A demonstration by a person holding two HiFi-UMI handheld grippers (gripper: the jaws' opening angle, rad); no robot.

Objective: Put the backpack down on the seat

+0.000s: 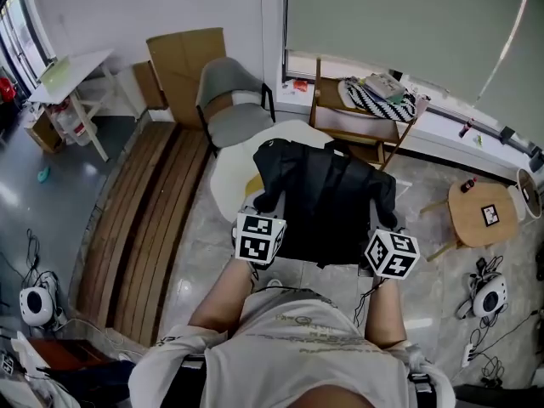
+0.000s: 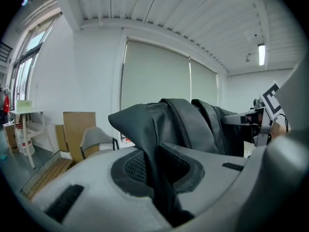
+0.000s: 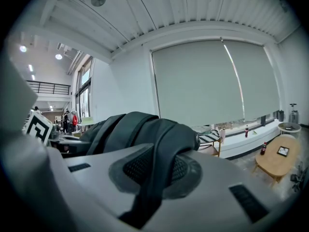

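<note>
Between the jaws of my left gripper (image 2: pixel 157 175) there's a fold of the black backpack (image 1: pixel 323 202), clamped tight. The right gripper (image 3: pixel 153 178) is pinching another fold or strap the same way, so neither one is empty. The bag hangs between the two of them, out in front of me and over the white seat (image 1: pixel 228 177). From the head view I honestly can't tell if its bottom touches the seat yet.

Stuff I'd worry about:

- Both grips are on thin, slick-looking fabric rather than a proper handle. If one slips, the bag would probably swing to the other side and twist.
- Opening one gripper before the other could tip it off the seat's edge onto the floor, since that seat looks rounded and smooth.
- The bag blocks my view of most of the seat, so I could easily set it down off-centre.
- The grey chair (image 1: pixel 231 100) and the wooden chair (image 1: pixel 357 121) sit just behind, so a forward lurch could snag a loose strap there.
</note>
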